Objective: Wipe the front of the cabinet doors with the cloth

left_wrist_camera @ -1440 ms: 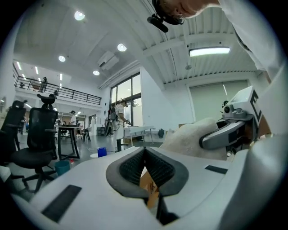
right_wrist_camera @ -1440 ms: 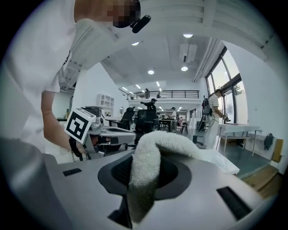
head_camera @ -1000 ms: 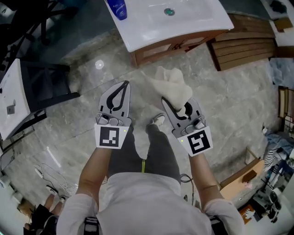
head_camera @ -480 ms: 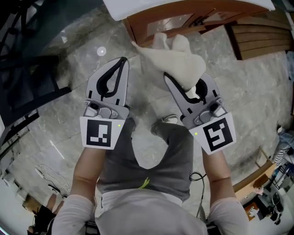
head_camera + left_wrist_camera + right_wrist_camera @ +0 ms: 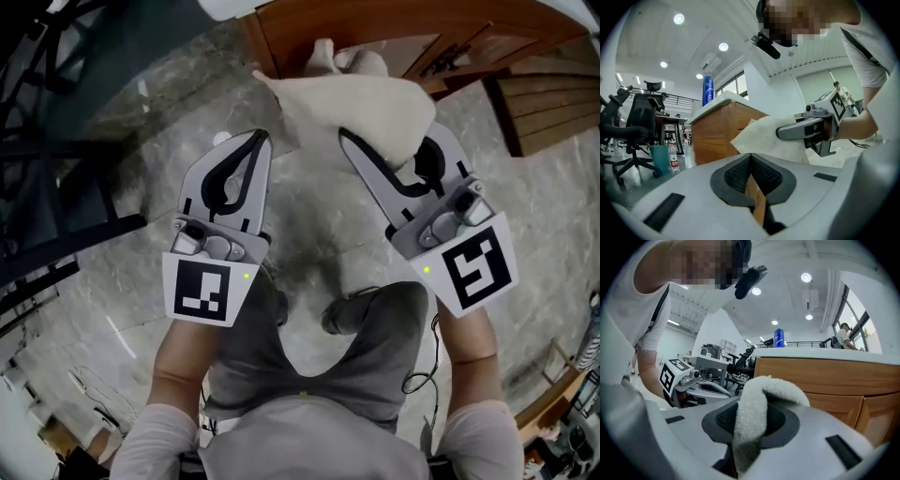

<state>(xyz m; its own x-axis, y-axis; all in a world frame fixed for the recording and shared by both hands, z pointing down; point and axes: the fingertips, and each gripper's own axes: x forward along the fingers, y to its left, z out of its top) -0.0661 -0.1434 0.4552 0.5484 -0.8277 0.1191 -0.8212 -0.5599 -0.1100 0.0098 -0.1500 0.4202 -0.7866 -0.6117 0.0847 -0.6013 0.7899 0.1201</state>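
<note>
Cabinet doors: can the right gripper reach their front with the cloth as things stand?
Probably yes: the right gripper is shut on the cloth, and nothing stands between it and the cabinet doors just ahead.

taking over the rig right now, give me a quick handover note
Left gripper: jaws shut, nothing in them, held out beside the right one.
Right gripper: shut on the cloth, which hangs bunched from its tip.
Cabinet doors: wooden, straight ahead and close; I cannot tell whether the cloth touches them.
Done: cloth picked up and brought to the cabinet.
Left: press the cloth to the door fronts and wipe across them.
</note>
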